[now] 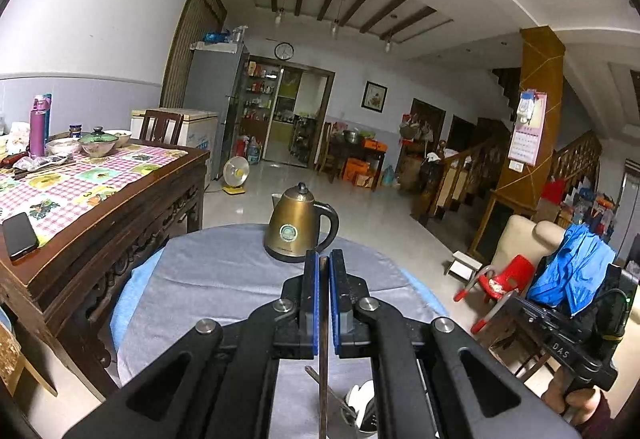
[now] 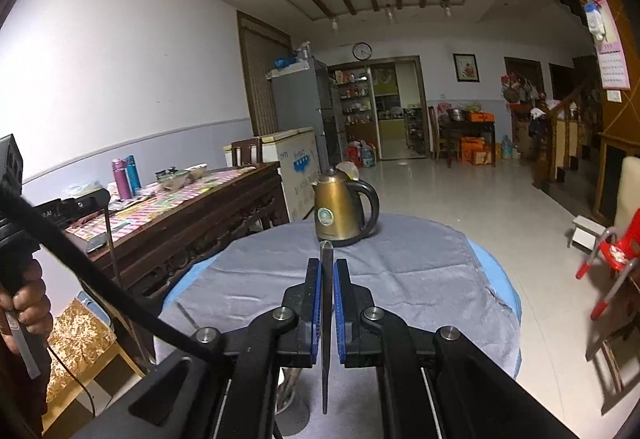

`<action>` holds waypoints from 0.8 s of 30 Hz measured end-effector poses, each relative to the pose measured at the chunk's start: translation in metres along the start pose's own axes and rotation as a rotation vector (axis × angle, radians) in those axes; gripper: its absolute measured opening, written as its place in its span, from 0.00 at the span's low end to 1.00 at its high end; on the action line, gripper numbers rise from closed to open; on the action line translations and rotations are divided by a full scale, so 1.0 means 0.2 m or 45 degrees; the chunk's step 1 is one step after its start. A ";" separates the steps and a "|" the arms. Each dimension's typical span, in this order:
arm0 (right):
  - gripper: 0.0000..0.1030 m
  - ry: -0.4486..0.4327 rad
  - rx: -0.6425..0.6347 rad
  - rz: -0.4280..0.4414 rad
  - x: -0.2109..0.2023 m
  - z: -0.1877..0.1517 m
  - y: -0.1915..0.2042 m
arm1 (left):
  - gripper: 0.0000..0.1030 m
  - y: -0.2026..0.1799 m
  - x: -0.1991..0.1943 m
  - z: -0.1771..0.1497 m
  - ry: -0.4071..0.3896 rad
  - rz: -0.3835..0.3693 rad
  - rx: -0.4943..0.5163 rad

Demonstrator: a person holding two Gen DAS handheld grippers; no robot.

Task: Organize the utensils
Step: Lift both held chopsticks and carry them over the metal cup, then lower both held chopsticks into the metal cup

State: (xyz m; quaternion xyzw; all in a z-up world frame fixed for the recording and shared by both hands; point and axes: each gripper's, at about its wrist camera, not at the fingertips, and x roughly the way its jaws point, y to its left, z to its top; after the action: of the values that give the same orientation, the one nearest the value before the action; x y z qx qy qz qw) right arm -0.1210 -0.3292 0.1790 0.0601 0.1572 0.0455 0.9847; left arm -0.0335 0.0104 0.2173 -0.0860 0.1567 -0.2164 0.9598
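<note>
My left gripper (image 1: 324, 259) is shut on a thin dark stick-like utensil (image 1: 323, 339), which runs straight down between the blue pads and out of the picture's bottom edge. My right gripper (image 2: 327, 265) is shut on a flat dark utensil (image 2: 326, 359) seen edge-on, its rounded tip poking above the fingers. Both grippers are held above a round table under a grey cloth (image 1: 220, 279), pointing toward a brass kettle (image 1: 298, 227) at its far side. In the right wrist view the left gripper's thin utensil (image 2: 113, 247) hangs down at the left. A white container (image 1: 362, 405) with metal utensils shows below the left gripper.
A wooden dining table (image 1: 132, 199) with a checked cloth, bowls, bottles and a phone (image 1: 20, 235) stands at the left. A red child's chair (image 1: 504, 279) and a beige sofa with a blue garment (image 1: 572, 267) stand at the right. A hand (image 2: 24, 299) grips the left tool's handle.
</note>
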 end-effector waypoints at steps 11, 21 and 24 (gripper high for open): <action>0.06 -0.064 -0.050 0.056 -0.10 0.08 0.10 | 0.05 -0.12 -0.16 0.06 -0.107 -0.058 -0.056; 0.06 -0.114 -0.054 0.134 -0.12 0.12 0.16 | 0.05 -0.27 -0.10 0.09 -0.157 -0.066 -0.058; 0.06 -0.115 -0.052 0.157 -0.09 0.12 0.18 | 0.05 -0.30 -0.07 0.08 -0.158 -0.042 -0.062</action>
State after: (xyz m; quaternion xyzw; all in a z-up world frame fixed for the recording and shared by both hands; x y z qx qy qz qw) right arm -0.1340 -0.2983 0.2123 0.0515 0.1078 0.1065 0.9871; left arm -0.0633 -0.0361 0.2491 -0.1254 0.1006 -0.2224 0.9616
